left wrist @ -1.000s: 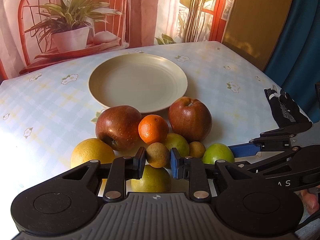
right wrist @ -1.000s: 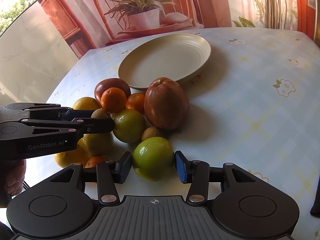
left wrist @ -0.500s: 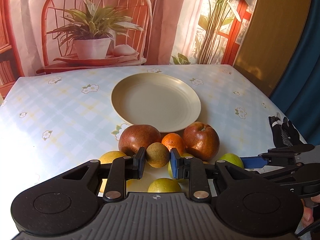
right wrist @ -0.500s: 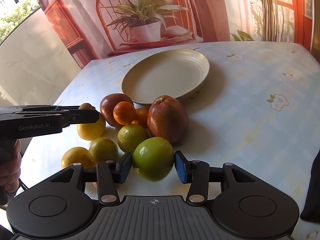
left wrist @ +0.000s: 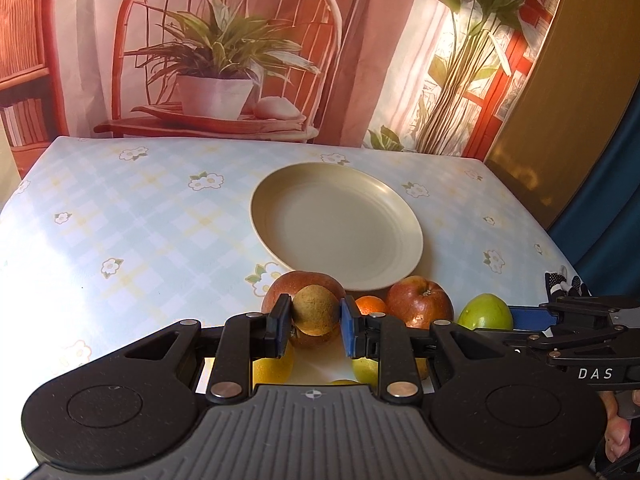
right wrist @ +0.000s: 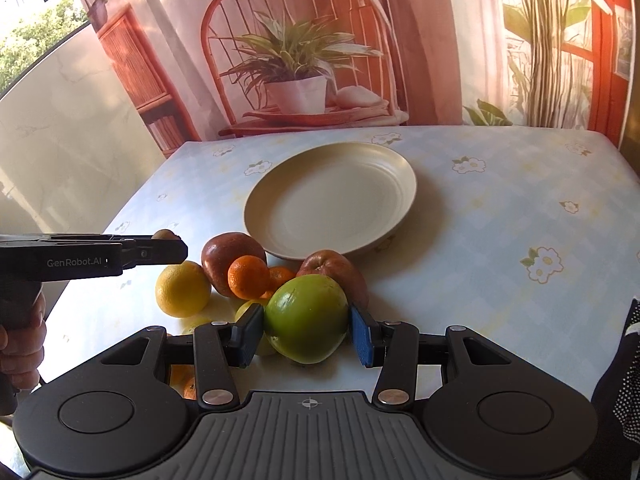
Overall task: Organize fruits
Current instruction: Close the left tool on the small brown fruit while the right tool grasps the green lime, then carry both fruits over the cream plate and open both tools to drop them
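Observation:
My left gripper (left wrist: 314, 326) is shut on a small brown round fruit (left wrist: 315, 315), held above the fruit pile. In the right wrist view that left gripper (right wrist: 168, 246) comes in from the left, with the brown fruit (right wrist: 164, 234) just showing. A green apple (right wrist: 306, 318) sits gripped in my right gripper (right wrist: 306, 332), also lifted off the table; the same green apple (left wrist: 485, 312) shows at the right of the left wrist view. Below lie two red apples (right wrist: 230, 256) (right wrist: 336, 268), oranges (right wrist: 248, 277) and a yellow citrus (right wrist: 183, 289). Behind the pile stands an empty cream plate (right wrist: 328, 200) (left wrist: 332, 224).
The table (right wrist: 500, 208) has a pale blue flowered cloth; its far edge meets a printed backdrop of a chair and potted plant. A black dotted glove (left wrist: 560, 282) (right wrist: 624, 360) lies at the table's right edge. A person's hand (right wrist: 20, 344) holds the left gripper's handle.
Both grippers have risen with their fruit. The brown fruit and the green apple have left the pile, which now sits lower in both views. The left gripper has rolled somewhat.

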Demonstrator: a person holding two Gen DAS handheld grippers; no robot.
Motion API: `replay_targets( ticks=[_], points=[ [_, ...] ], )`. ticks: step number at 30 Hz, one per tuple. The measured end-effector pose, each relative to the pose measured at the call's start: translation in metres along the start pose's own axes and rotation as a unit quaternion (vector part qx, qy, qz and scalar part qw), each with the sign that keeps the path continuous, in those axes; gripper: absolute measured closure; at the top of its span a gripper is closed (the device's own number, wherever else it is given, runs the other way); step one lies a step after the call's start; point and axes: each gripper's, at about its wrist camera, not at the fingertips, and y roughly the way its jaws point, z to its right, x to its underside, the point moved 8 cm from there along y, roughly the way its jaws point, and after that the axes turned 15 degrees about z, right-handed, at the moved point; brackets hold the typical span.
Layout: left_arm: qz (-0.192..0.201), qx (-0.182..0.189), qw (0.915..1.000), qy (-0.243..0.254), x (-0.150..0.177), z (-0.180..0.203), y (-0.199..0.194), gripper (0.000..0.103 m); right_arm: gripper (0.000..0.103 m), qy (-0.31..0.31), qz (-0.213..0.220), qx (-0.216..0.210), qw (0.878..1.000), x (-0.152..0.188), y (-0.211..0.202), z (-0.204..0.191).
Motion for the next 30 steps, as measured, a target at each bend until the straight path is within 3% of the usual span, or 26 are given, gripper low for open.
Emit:
replay_targets(
  ticks=[10,19,30],
  points=[
    [0.019,-0.005,0.9998,-0.002,-0.023,-0.006,0.004,0.075,0.06,-0.005,0.013,-0.001,1.0,-0.019,0.007,0.007],
    [0.031,-0.012,0.9992,0.022,-0.047,-0.013,0.031,0.075,0.06,-0.023,0.019,0.001,1.0,-0.046,0.039,0.022],
    [-0.019,0.002,0.999,0.041,-0.045,-0.024,0.1,0.075,0.06,-0.039,-0.029,-0.001,0.999,-0.057,0.128,0.043]
  ],
)
